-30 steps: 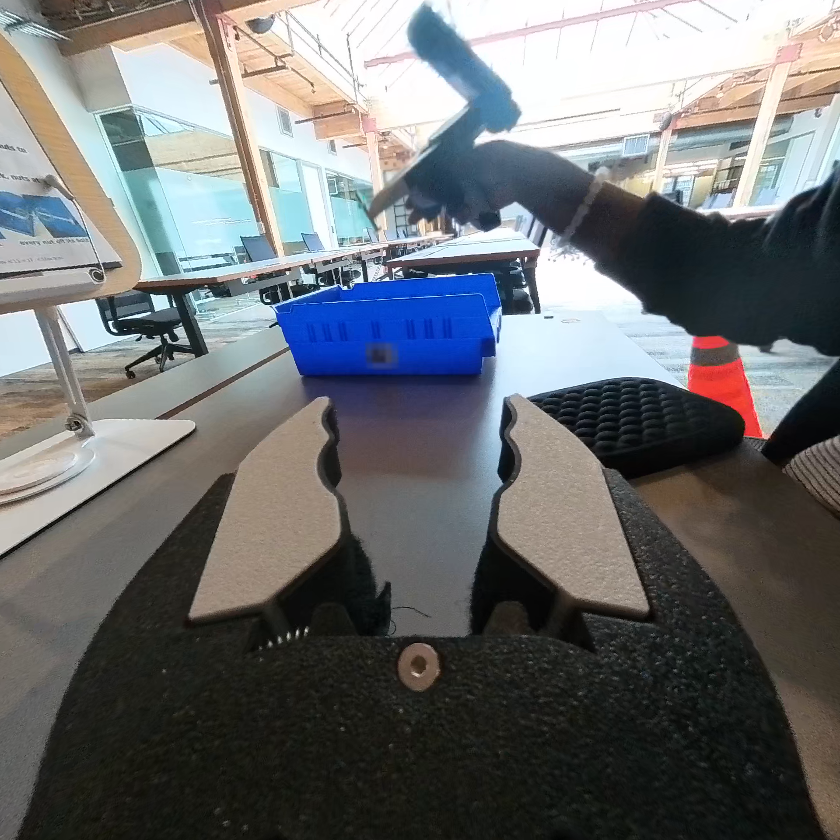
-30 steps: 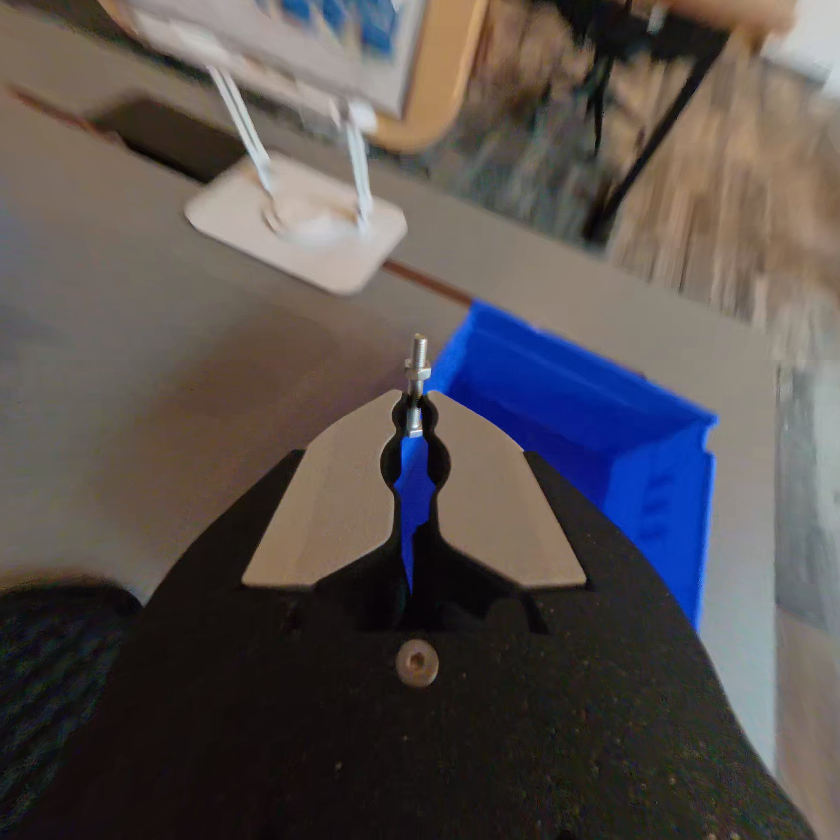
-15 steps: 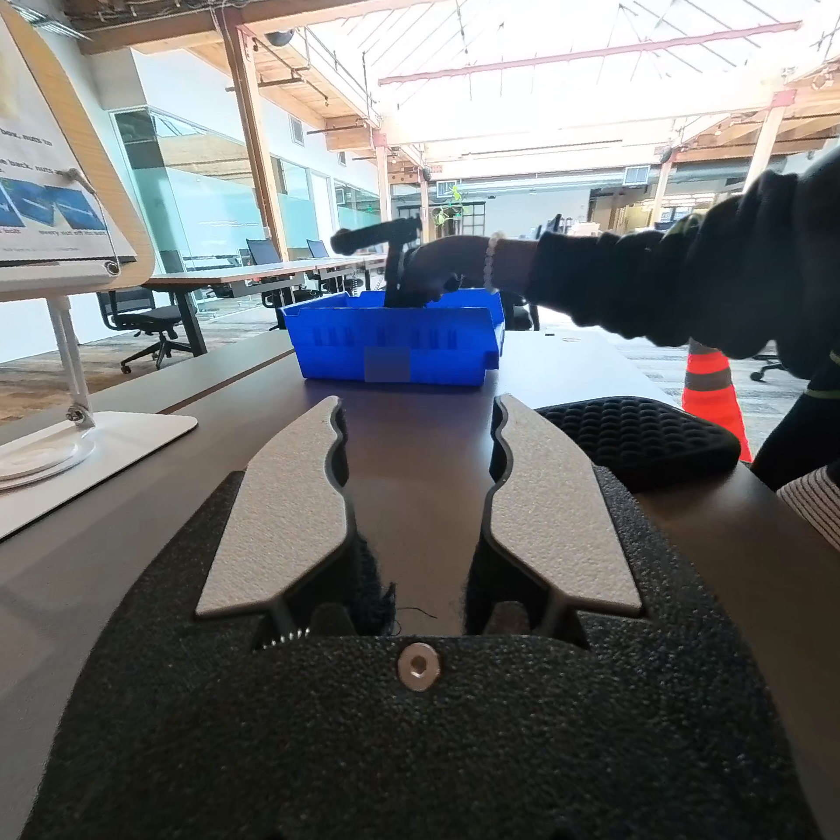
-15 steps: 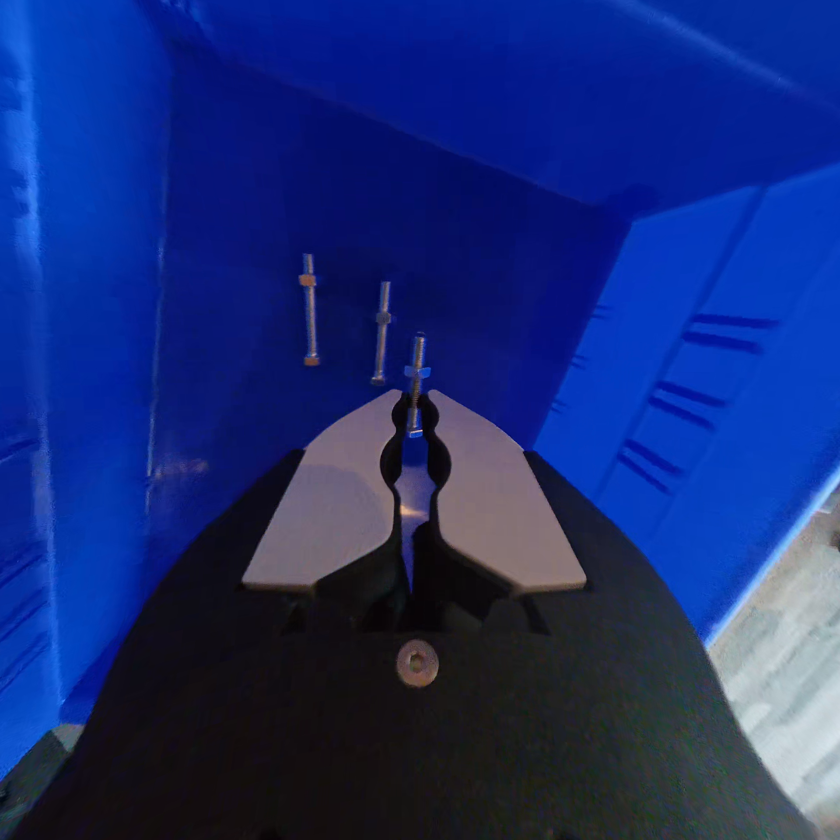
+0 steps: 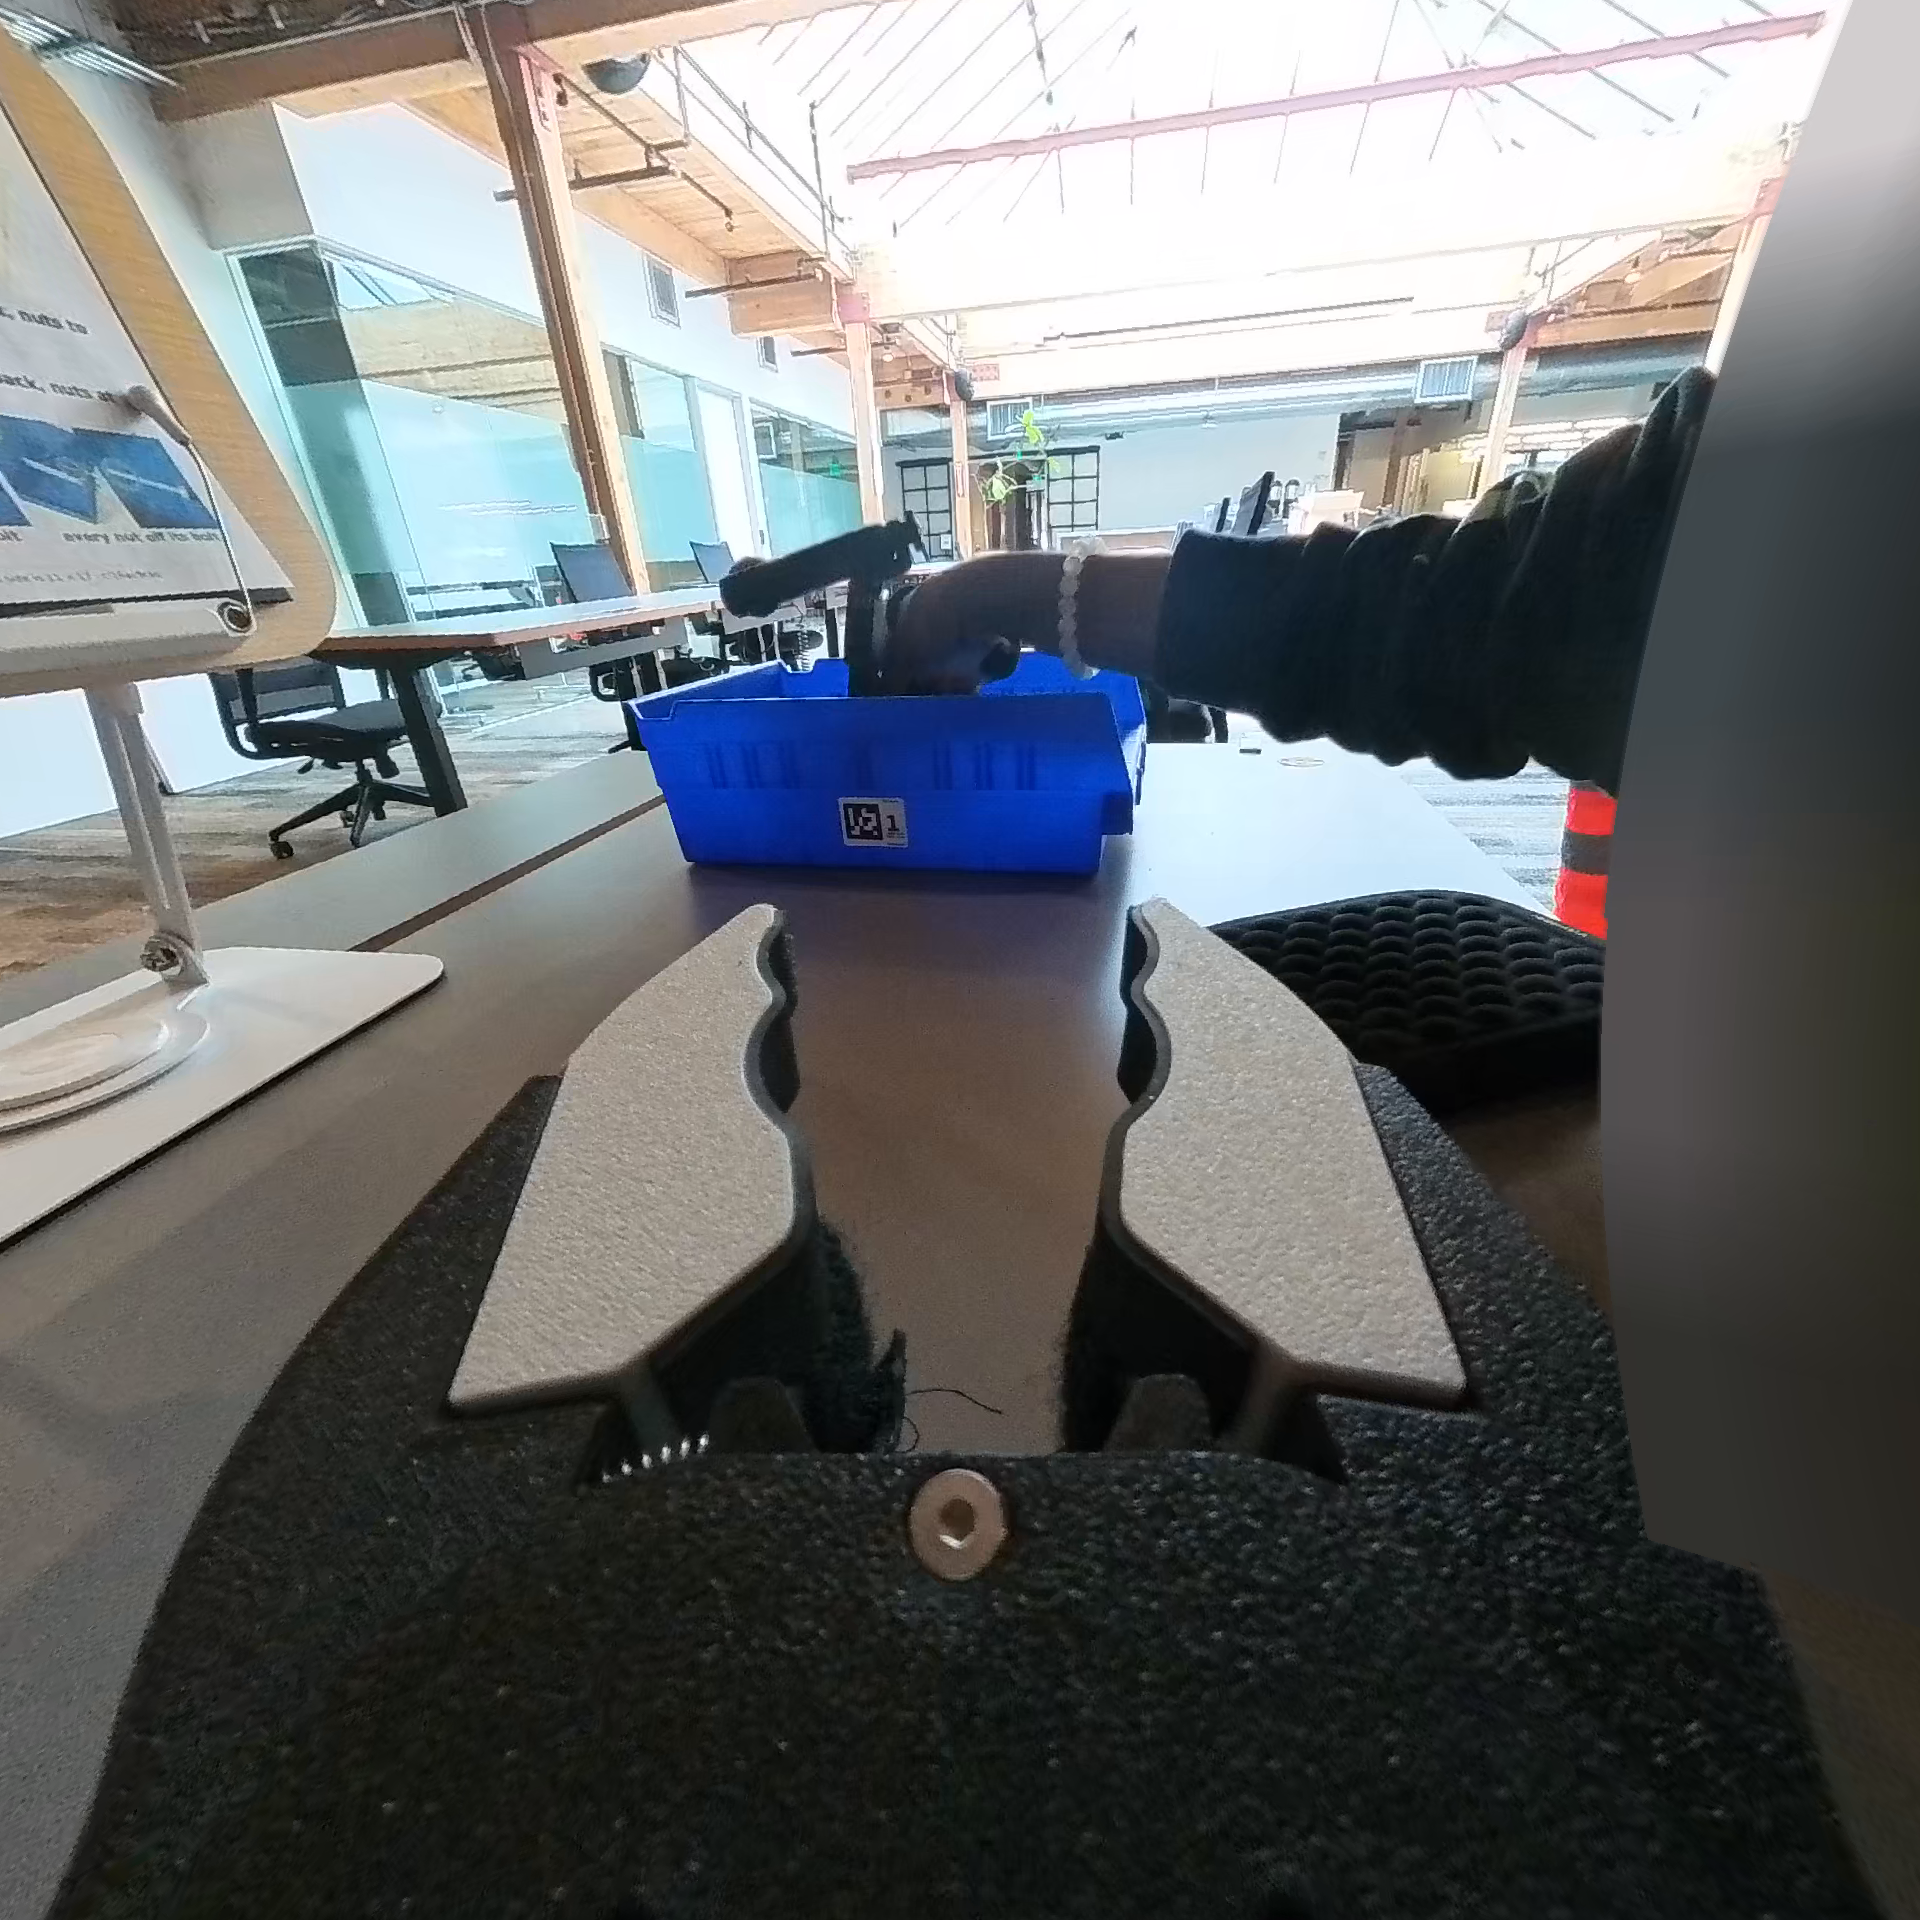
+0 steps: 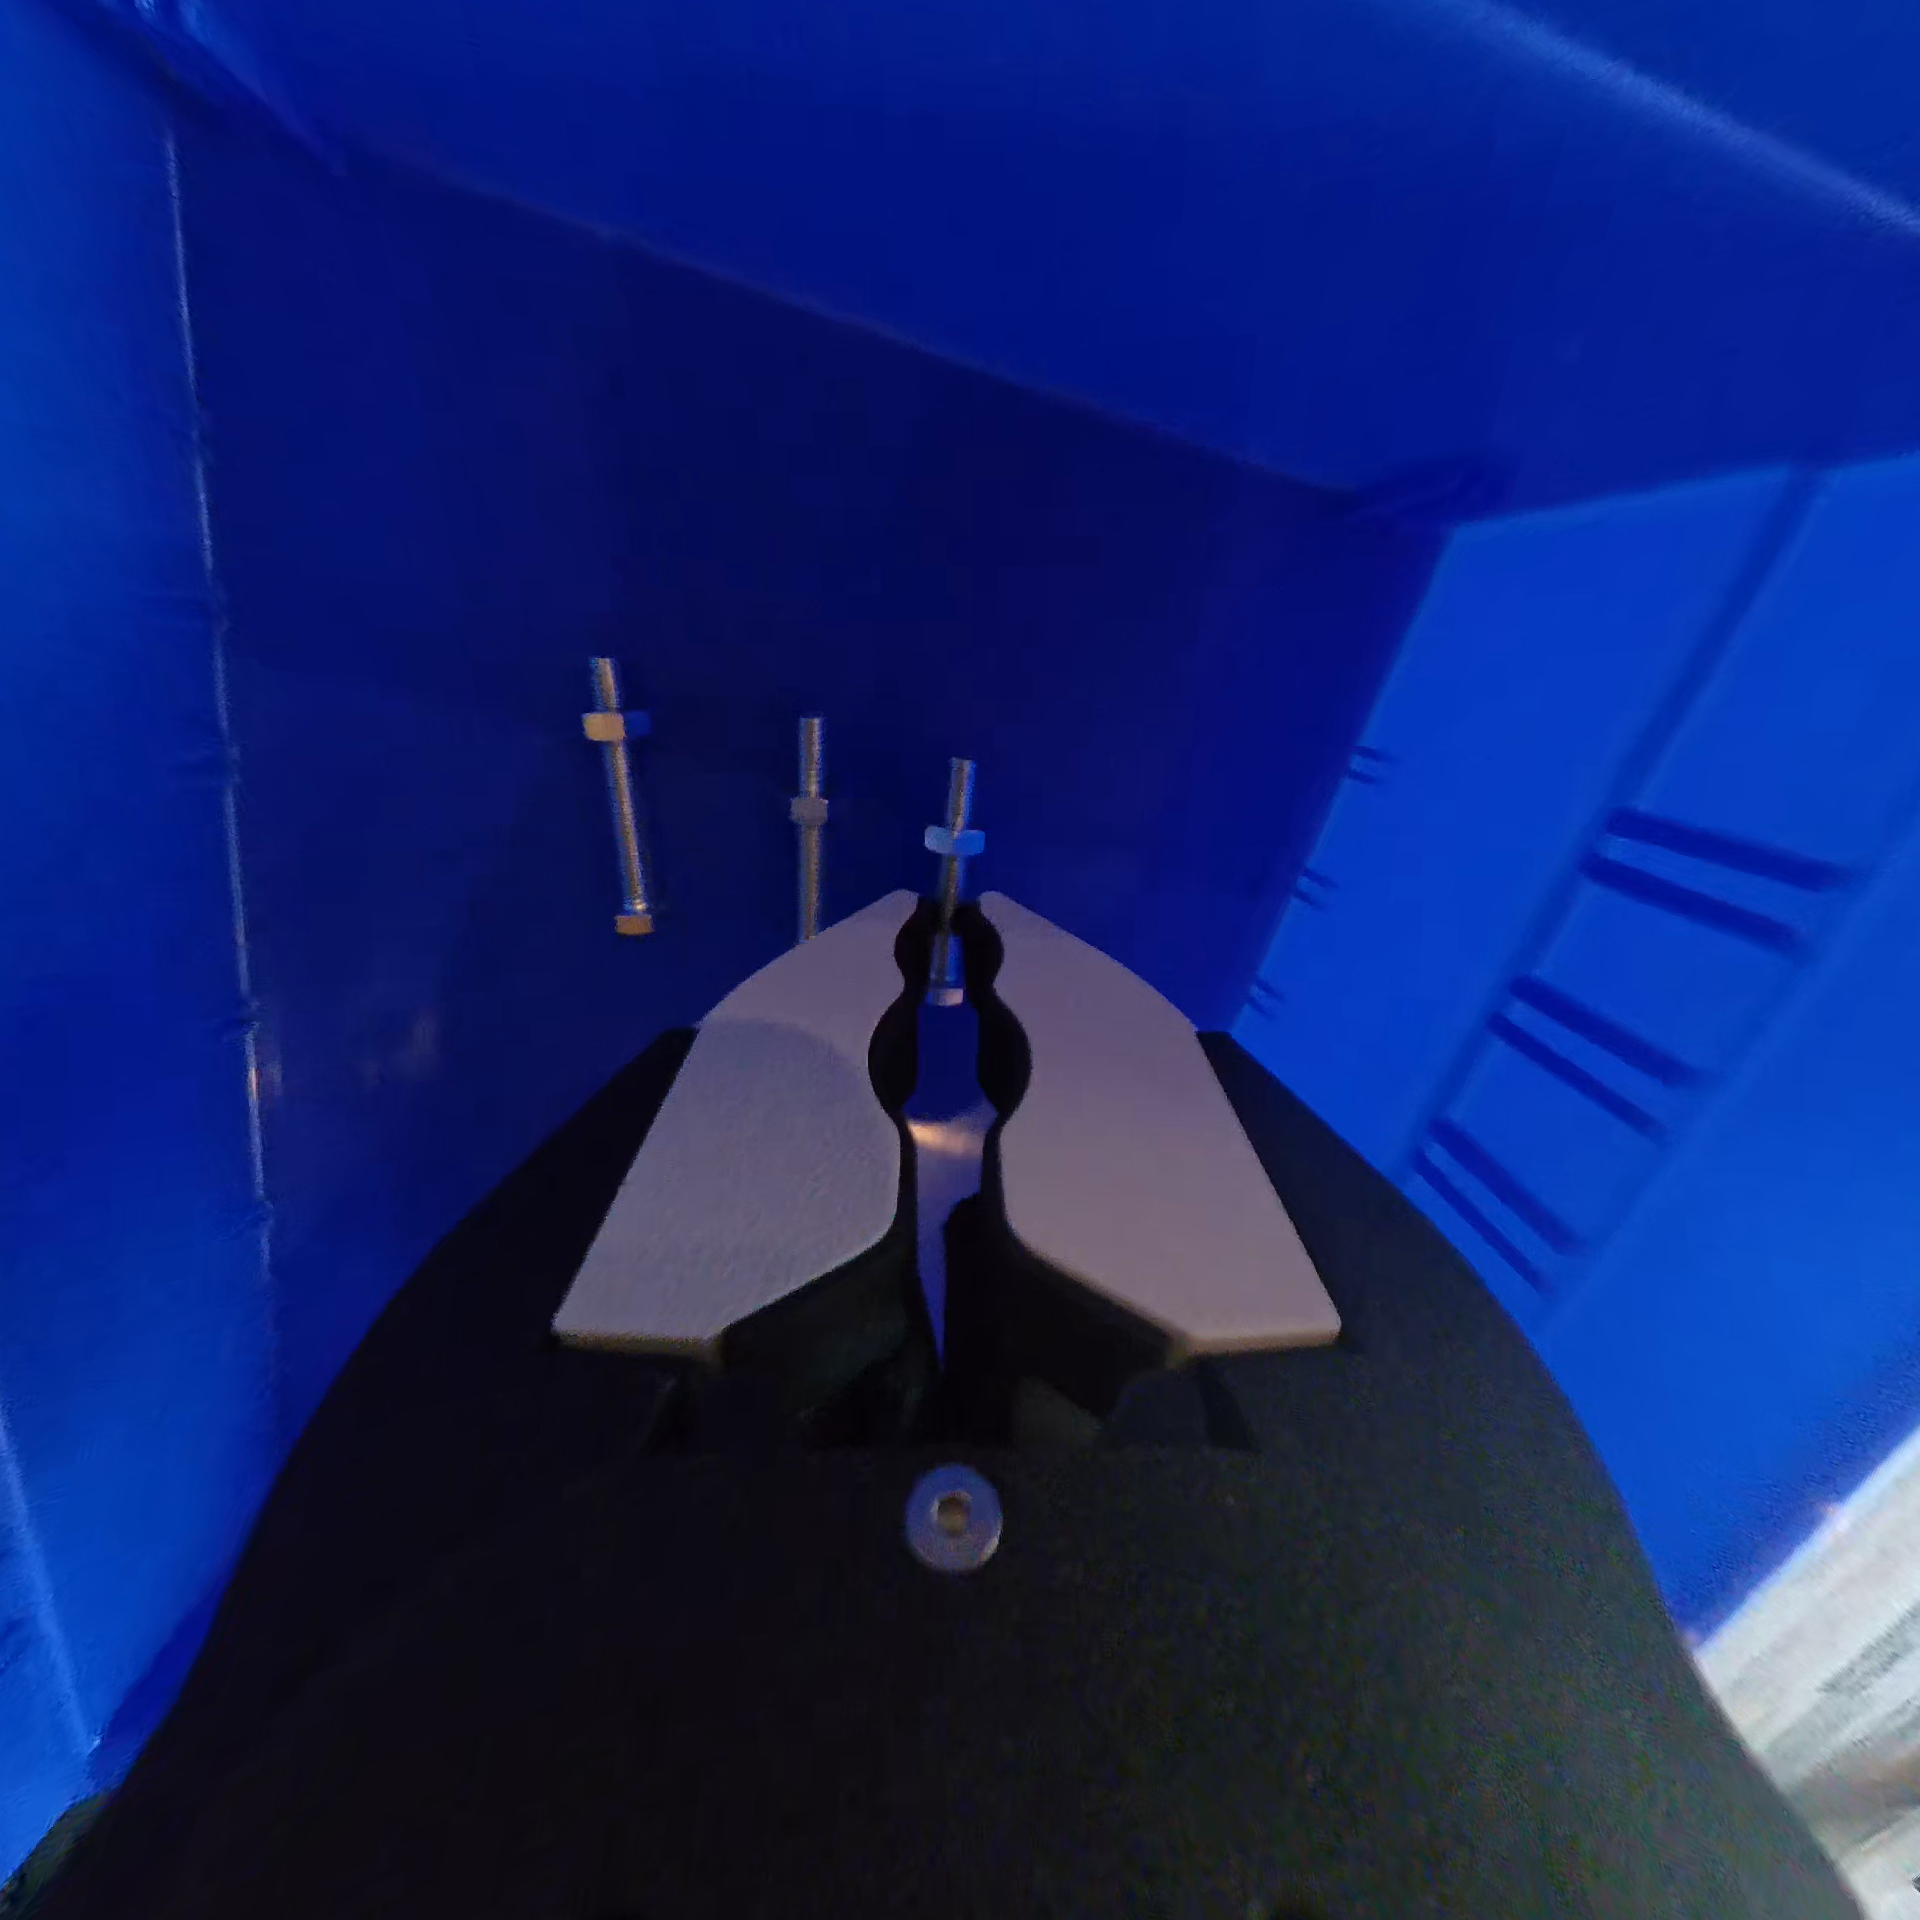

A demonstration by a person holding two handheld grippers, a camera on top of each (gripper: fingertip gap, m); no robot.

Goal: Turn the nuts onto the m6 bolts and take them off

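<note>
Inside the blue bin [image 6: 1039,312], the right gripper [image 6: 948,914] pinches a bolt [image 6: 951,883] carrying a nut [image 6: 954,840]; the left gripper [image 5: 956,925] gapes wide above the counter [image 5: 935,1091], holding nothing. At ten o'clock, a second bolt's [image 6: 808,831] head is hidden.

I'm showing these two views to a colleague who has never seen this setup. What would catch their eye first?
The blue bin stands out at mid-table, with a dark-sleeved arm reaching the right gripper down into it. Inside, that gripper is shut on a bolt with a nut threaded on it, and two more bolts lie on the bin floor to its left. In the foreground the left gripper sits open over the dark table, holding nothing.
</note>
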